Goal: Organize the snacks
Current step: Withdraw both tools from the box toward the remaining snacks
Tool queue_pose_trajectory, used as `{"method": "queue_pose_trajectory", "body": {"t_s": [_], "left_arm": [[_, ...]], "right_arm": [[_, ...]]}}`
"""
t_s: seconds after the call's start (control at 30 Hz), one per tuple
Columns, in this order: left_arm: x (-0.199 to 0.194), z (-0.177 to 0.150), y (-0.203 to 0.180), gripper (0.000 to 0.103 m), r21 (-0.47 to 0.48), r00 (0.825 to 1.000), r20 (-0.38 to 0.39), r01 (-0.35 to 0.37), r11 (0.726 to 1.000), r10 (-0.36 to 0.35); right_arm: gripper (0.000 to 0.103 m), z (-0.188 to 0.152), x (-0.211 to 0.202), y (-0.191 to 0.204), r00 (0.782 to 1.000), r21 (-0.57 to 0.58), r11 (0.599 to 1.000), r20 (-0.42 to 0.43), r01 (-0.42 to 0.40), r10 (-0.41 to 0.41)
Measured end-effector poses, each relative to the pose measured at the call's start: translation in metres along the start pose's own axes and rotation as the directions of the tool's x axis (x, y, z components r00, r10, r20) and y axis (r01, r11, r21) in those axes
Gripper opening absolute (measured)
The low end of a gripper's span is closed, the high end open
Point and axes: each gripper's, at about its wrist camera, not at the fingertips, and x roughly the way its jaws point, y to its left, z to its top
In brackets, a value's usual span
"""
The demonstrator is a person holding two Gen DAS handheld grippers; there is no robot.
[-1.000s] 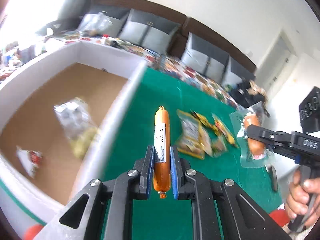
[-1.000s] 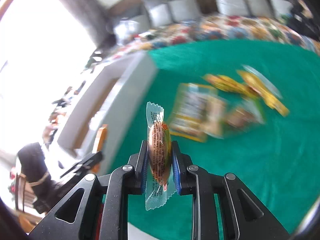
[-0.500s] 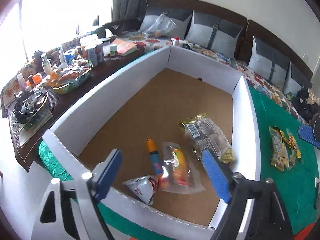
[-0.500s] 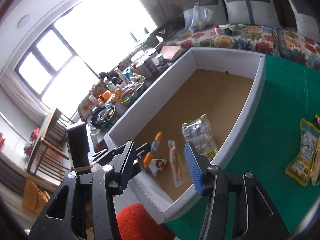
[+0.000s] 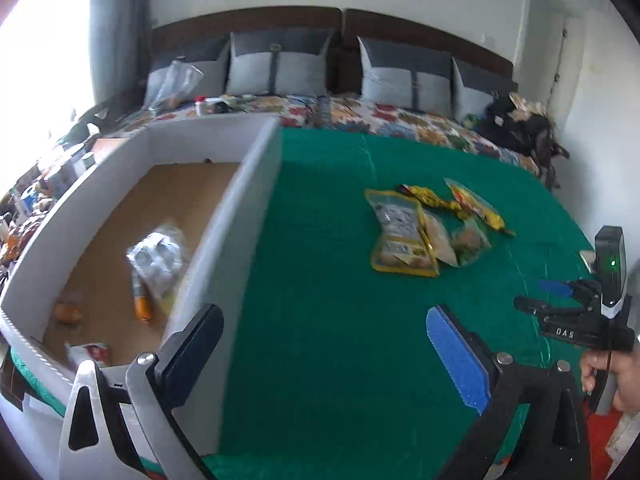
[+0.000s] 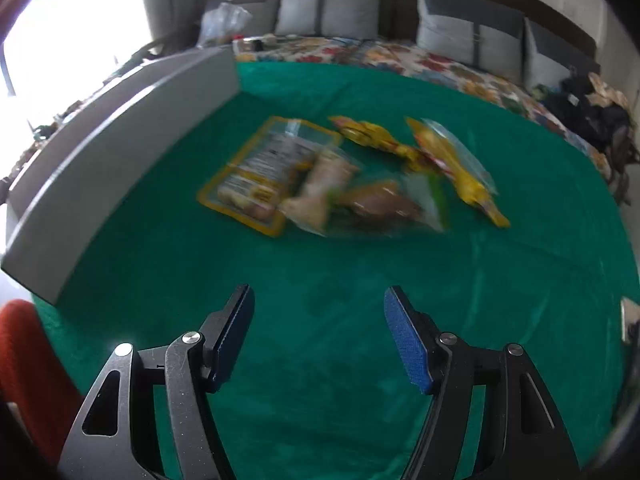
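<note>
A white cardboard box [image 5: 256,184] stands on the left of the green cloth [image 5: 328,320]. Inside it lie an orange sausage [image 5: 141,302], a clear packet [image 5: 160,256] and small wrapped snacks [image 5: 66,310]. A pile of snack packets [image 5: 404,236] lies on the cloth to the right; it also shows in the right wrist view [image 6: 320,176], with the box wall [image 6: 120,152] at left. My left gripper [image 5: 324,344] is open and empty beside the box's right wall. My right gripper [image 6: 318,328] is open and empty, a short way in front of the pile. It also appears in the left wrist view [image 5: 576,312].
A bed with a floral cover [image 5: 400,120] and grey pillows [image 5: 276,64] runs along the back. A dark bag [image 5: 520,128] lies at its right end. A cluttered side table [image 5: 28,208] stands left of the box. An orange-red seat [image 6: 28,376] is at lower left.
Both grippers held snacks over the cloth, then opened over the box. Now both have swung right, away from the box and toward the pile; the sausage and wrapped snack lie in the box.
</note>
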Motion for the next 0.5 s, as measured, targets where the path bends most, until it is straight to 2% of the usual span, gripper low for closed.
{"method": "queue_pose_trajectory", "body": {"t_s": [0.1,0.2,0.33,0.5], "left_arm": [[0.053,-0.016,-0.04,0.101,0.044,0.995,-0.1,-0.007,0.999,0.011],[0.095,-0.026,-0.062,0.101,0.039,0.987,-0.157,-0.011,0.999,0.017],[0.124,-0.025,-0.08,0.101,0.03,0.986,-0.166,-0.009,1.0,0.013],[0.15,-0.016,-0.087,0.101,0.035,0.982,-0.177,-0.068,0.997,0.073]], "right_arm": [[0.071,-0.029,0.005,-0.051,0.994,0.046,0.993,-0.007,0.107,-0.106],[0.071,-0.047,0.004,-0.078,0.987,0.091,0.983,0.008,0.157,-0.158],[0.071,-0.042,0.001,-0.09,0.99,0.184,0.974,0.03,0.133,-0.141],[0.075,-0.026,0.012,-0.095,0.982,0.179,0.97,0.059,0.167,-0.18]]}}
